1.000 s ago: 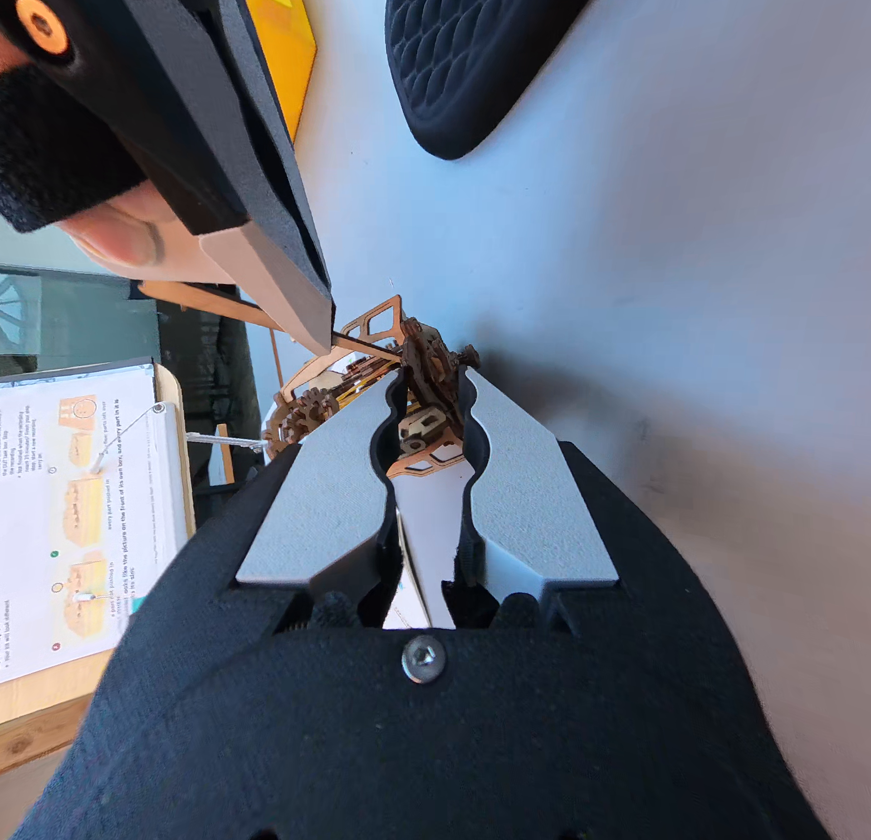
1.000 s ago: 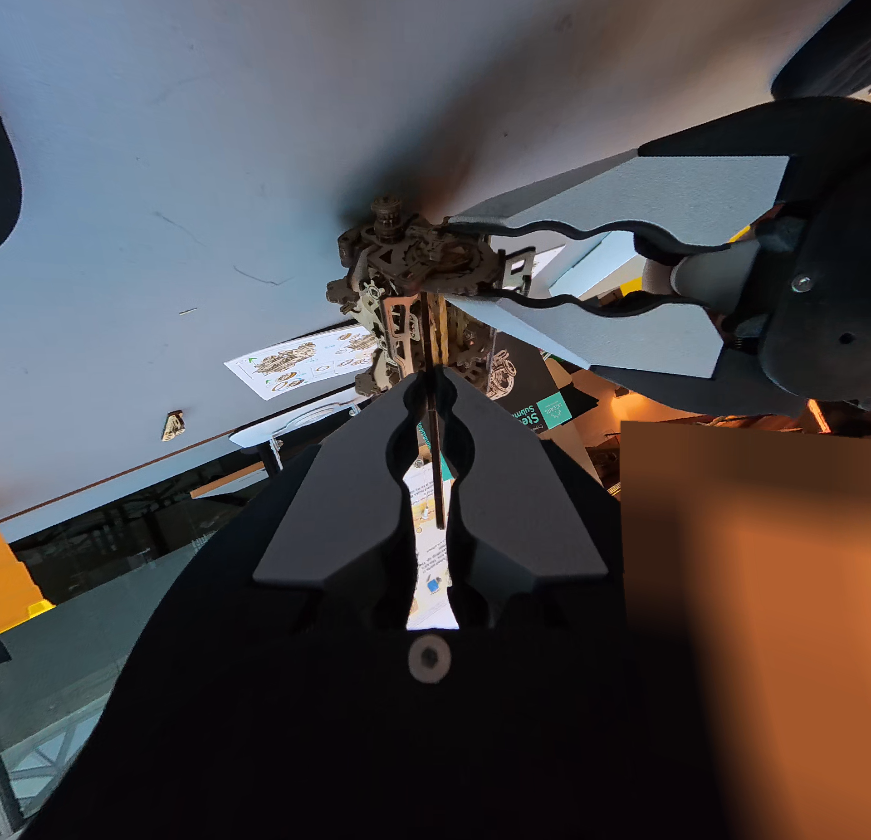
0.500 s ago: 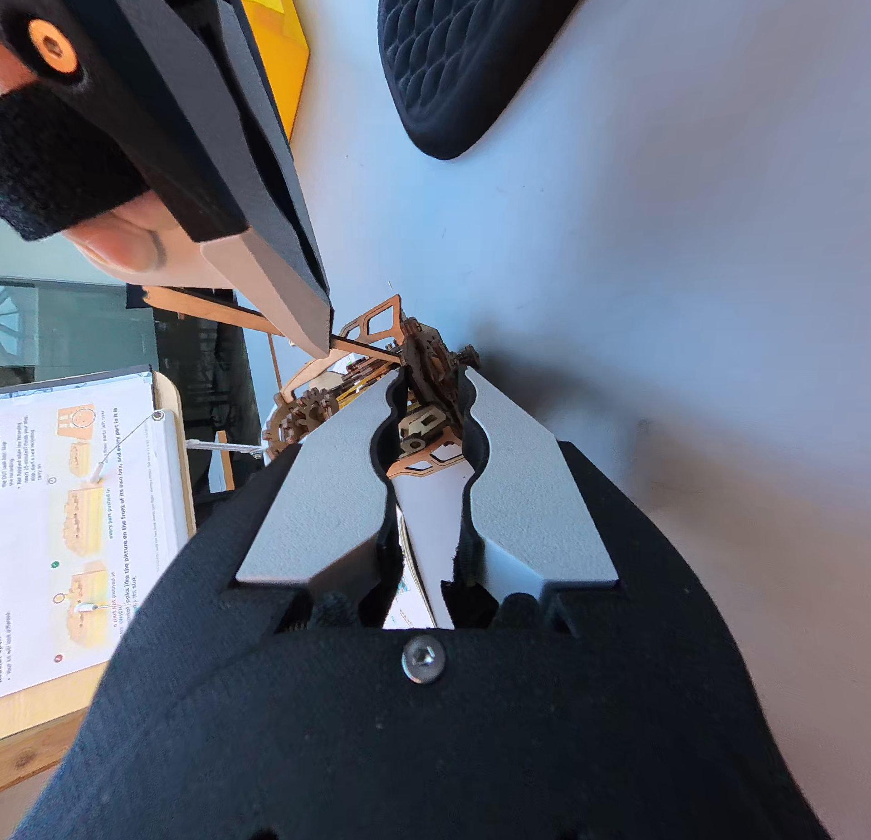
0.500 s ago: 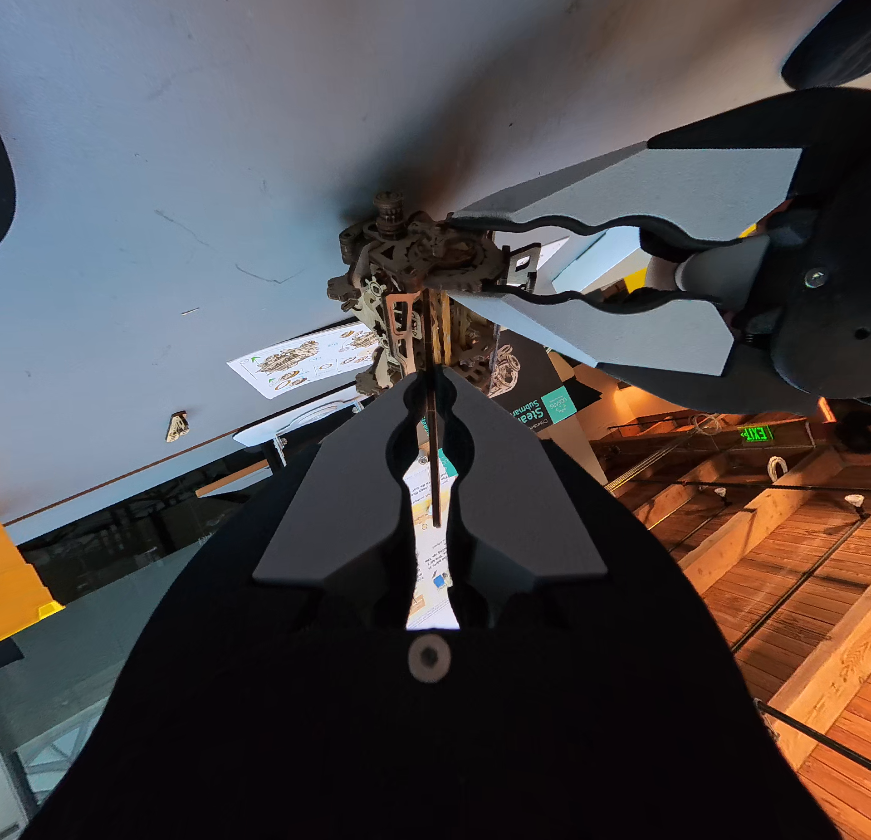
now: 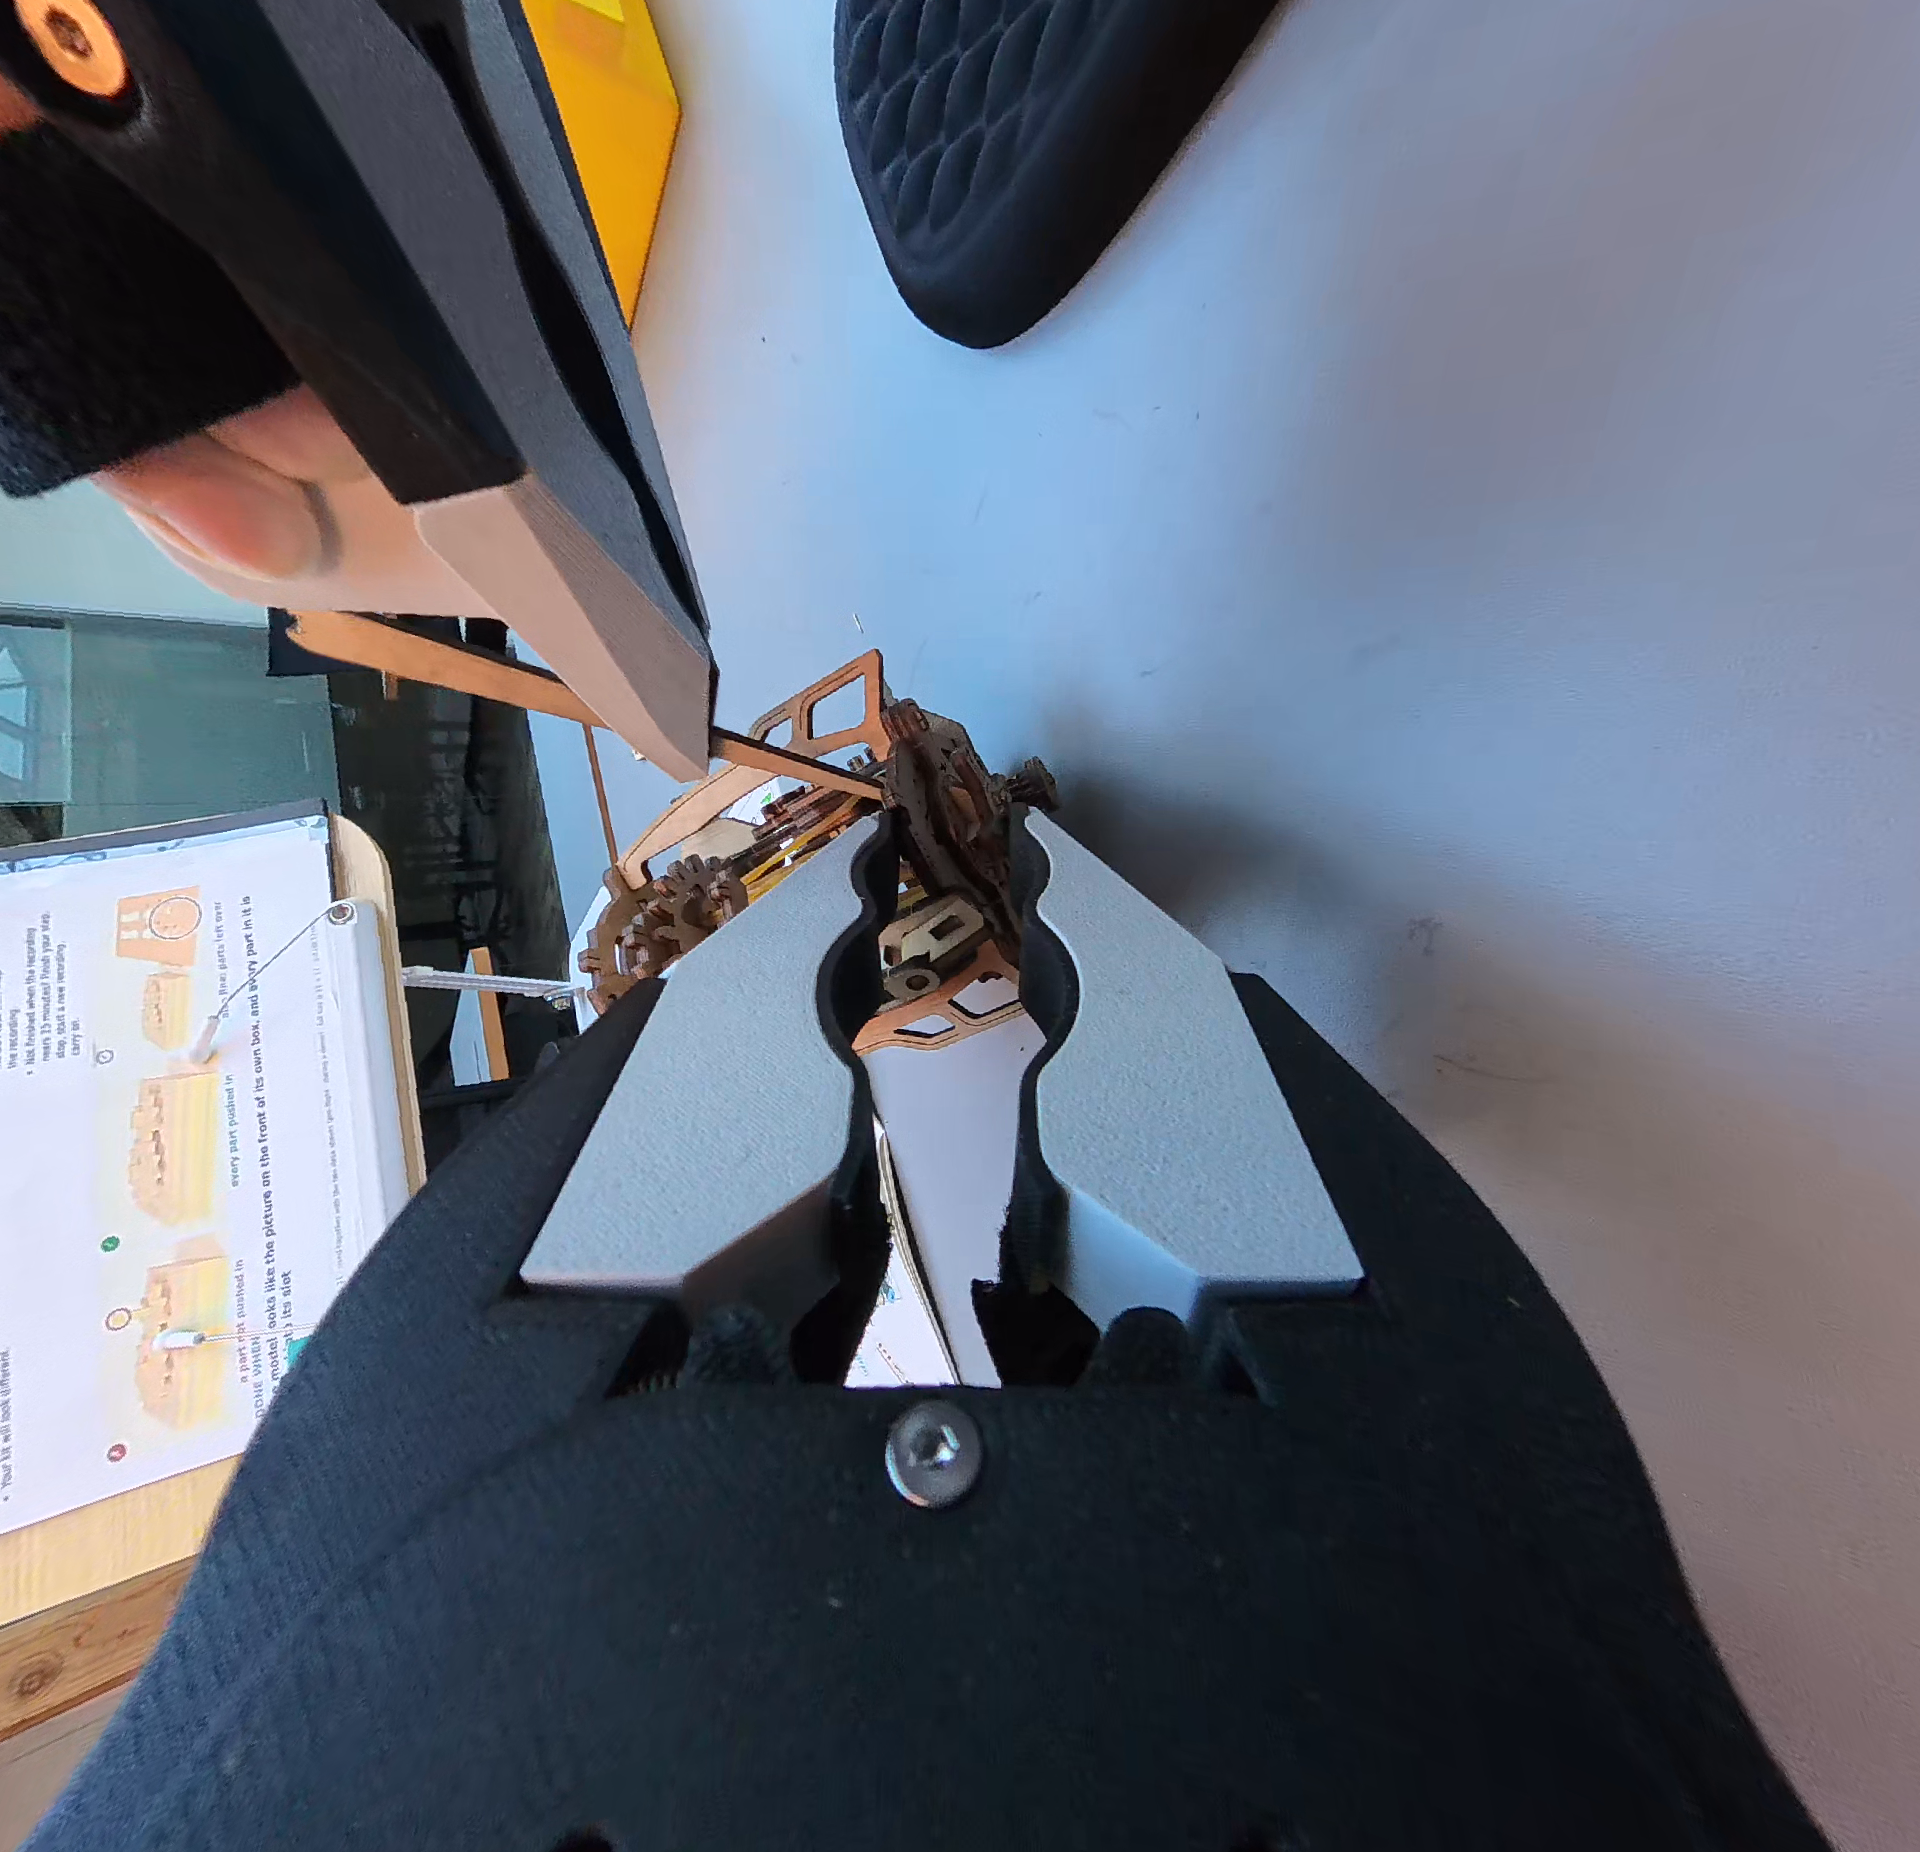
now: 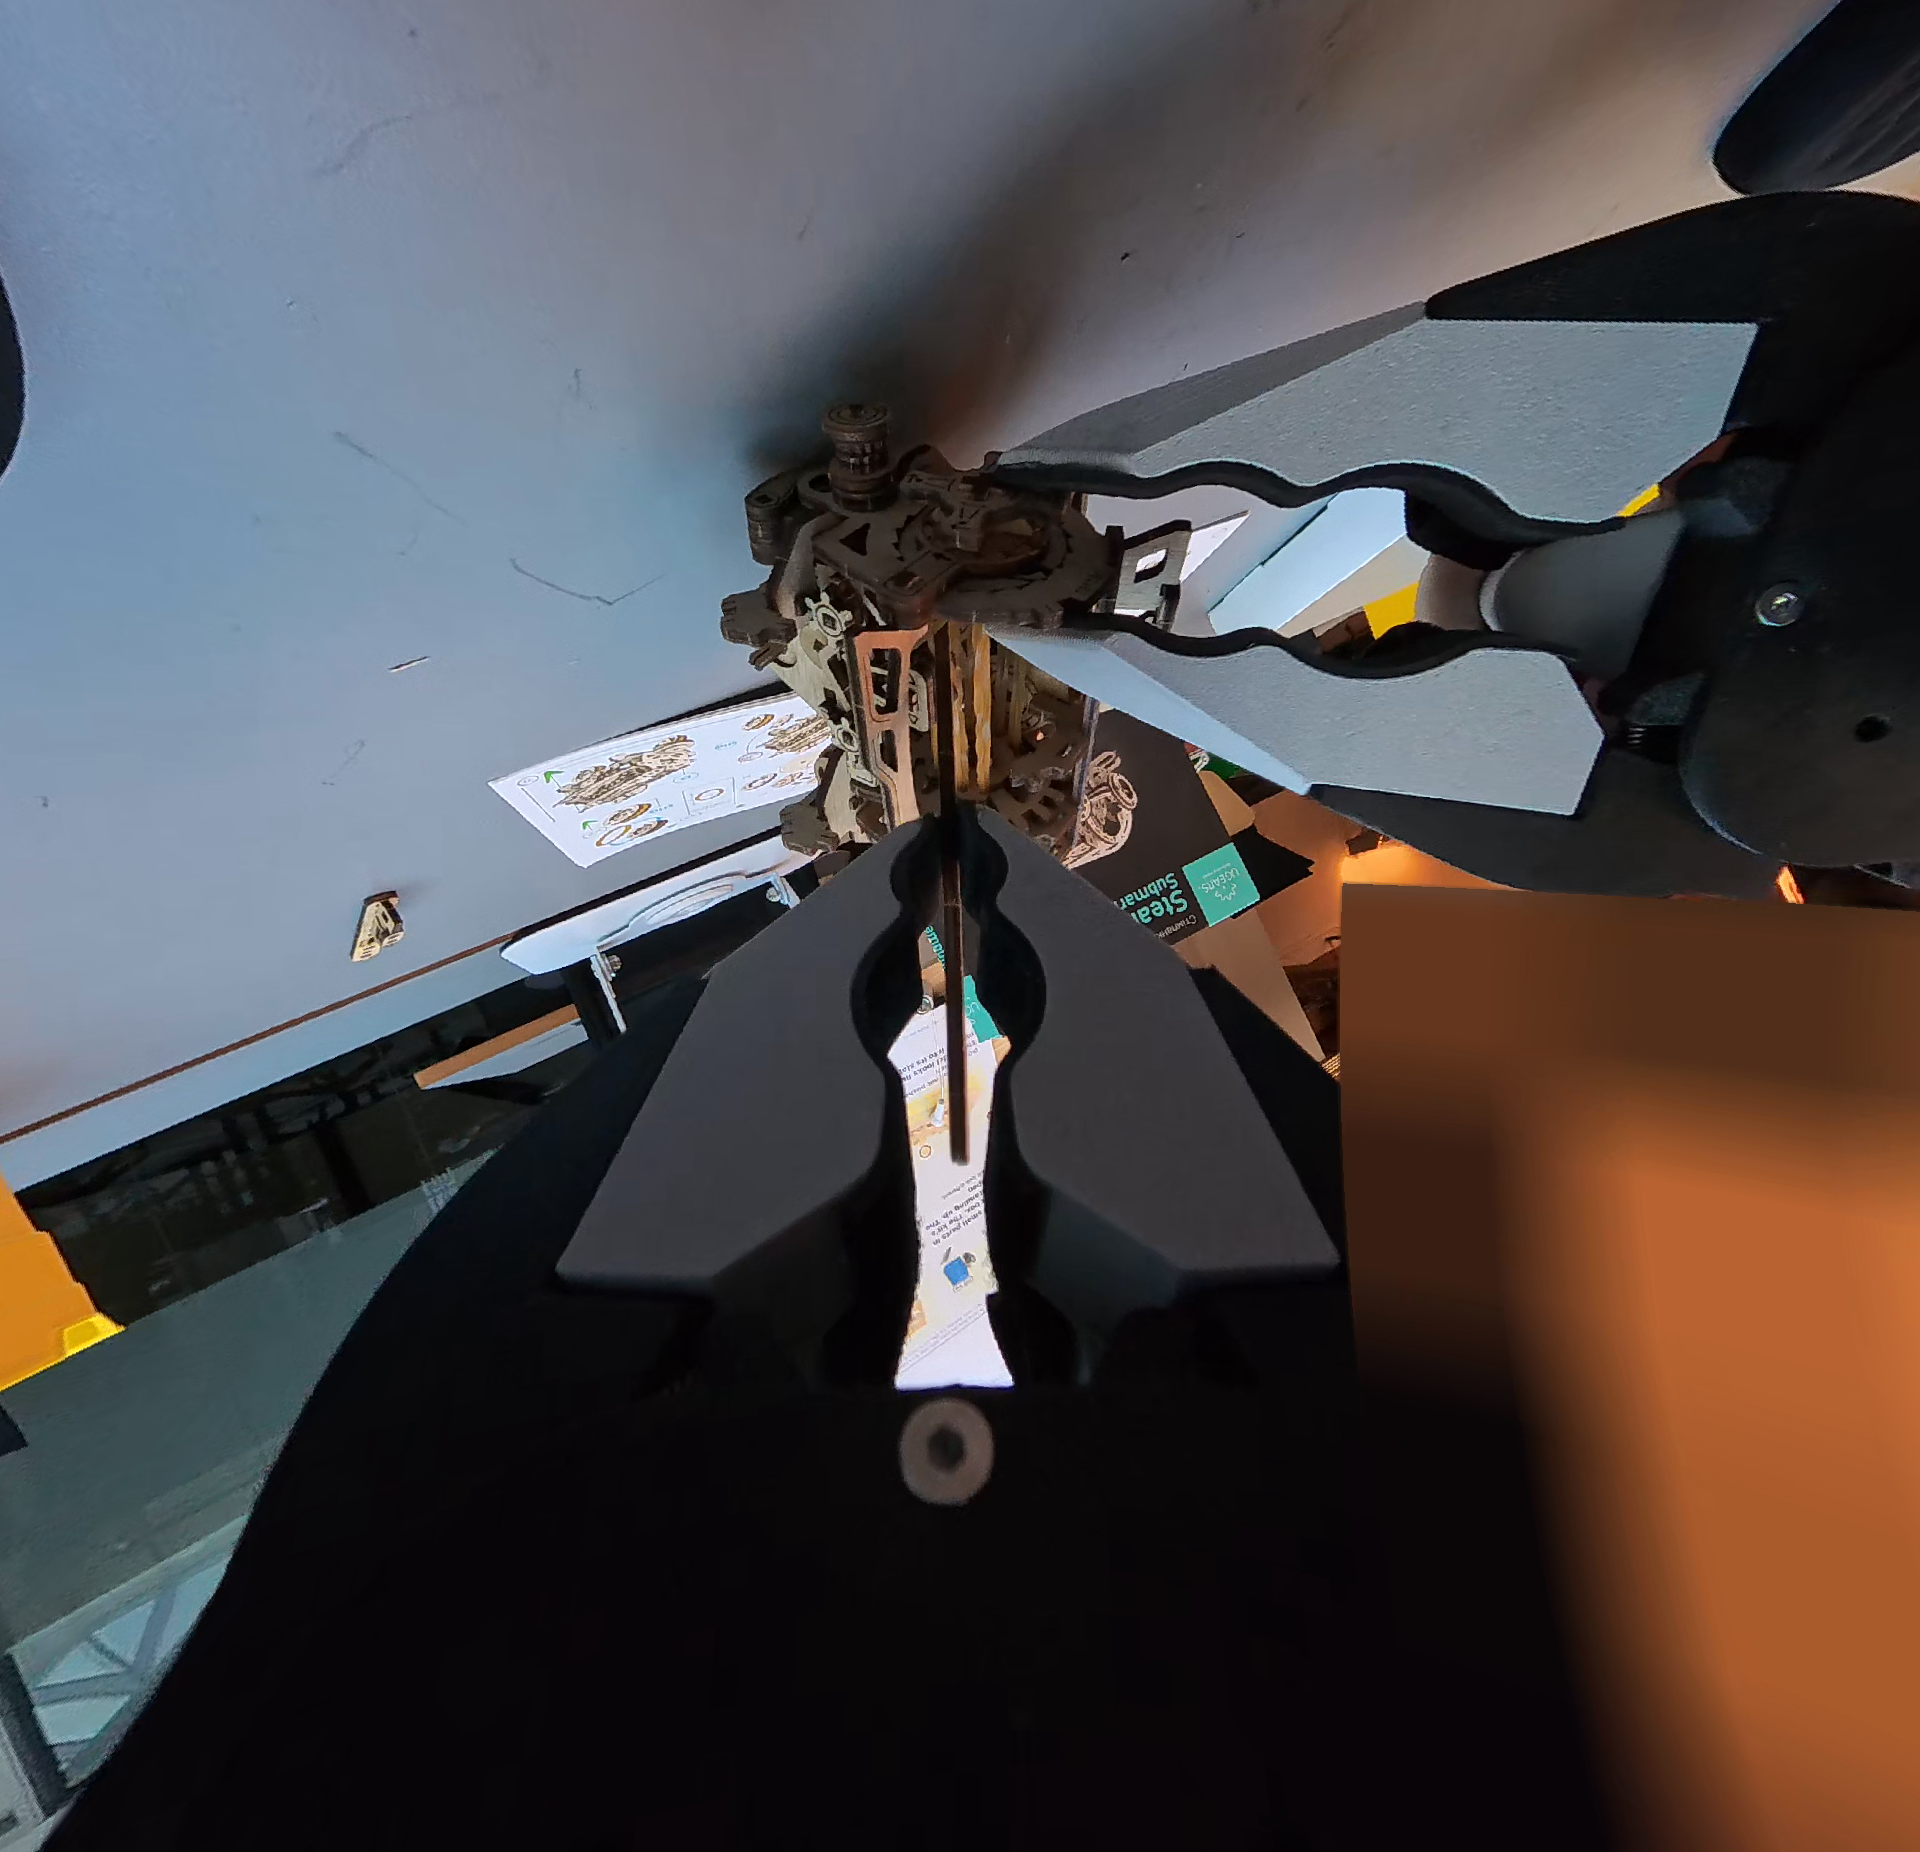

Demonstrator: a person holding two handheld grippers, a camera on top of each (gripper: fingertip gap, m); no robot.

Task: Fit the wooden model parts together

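Observation:
A brown wooden gear model point(image 5: 940, 857) is held just above the white table point(image 5: 1455, 659). My left gripper point(image 5: 951, 831), with grey fingers, is shut on the model's gear end. It also shows in the right wrist view point(image 6: 997, 545), clamped on the model point(image 6: 883, 659) from the right. My right gripper point(image 6: 948, 831), with dark fingers, is shut on a thin flat wooden part point(image 6: 953, 1023) seen edge-on. The part's far end touches the model's middle. In the left wrist view the right gripper point(image 5: 701, 748) comes in from the upper left, and the thin part point(image 5: 800, 763) reaches the model.
A black mesh pad point(image 5: 1039, 119) and a yellow bin point(image 5: 603, 88) lie farther off on the table. An instruction sheet on a wooden board point(image 5: 177, 1127) stands at the left. Another sheet point(image 6: 644, 774), a small loose wooden piece point(image 6: 376, 926) and a dark box point(image 6: 1164, 857) lie beyond the model. The gap from one gripper's tips to the other's is roughly 4 centimetres.
Hardly anything: both grippers keep their hold, and the thin part stays against the model. The views have shifted only slightly.

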